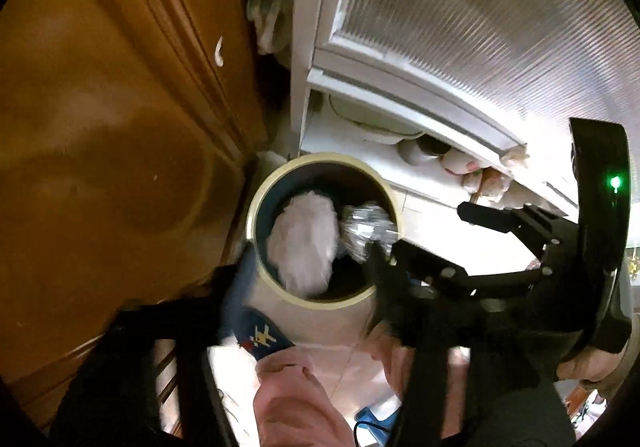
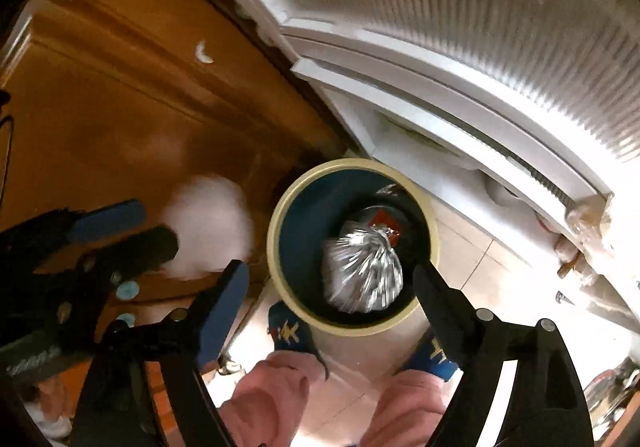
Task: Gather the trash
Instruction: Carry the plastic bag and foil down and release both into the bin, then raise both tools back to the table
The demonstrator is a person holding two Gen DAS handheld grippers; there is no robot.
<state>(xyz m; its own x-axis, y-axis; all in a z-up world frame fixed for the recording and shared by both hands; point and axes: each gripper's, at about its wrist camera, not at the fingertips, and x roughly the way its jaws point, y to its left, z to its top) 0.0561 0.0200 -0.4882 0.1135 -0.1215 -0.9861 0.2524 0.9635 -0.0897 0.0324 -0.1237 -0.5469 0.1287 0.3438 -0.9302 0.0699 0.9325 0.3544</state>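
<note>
A round bin with a cream rim and dark inside stands on the tiled floor; it also shows in the right wrist view. A crumpled silver foil bag lies inside it, also seen in the left wrist view. A blurred white crumpled wad is over the bin mouth in the left view; in the right view it is beside the left gripper, whose fingers stand apart. My right gripper is open and empty over the bin. The left gripper's own fingers are hard to make out in its view.
A brown wooden cabinet door stands left of the bin. A white ribbed-glass door is behind it, with dishes on a low shelf. The person's blue slippers and pink trouser legs are just in front of the bin.
</note>
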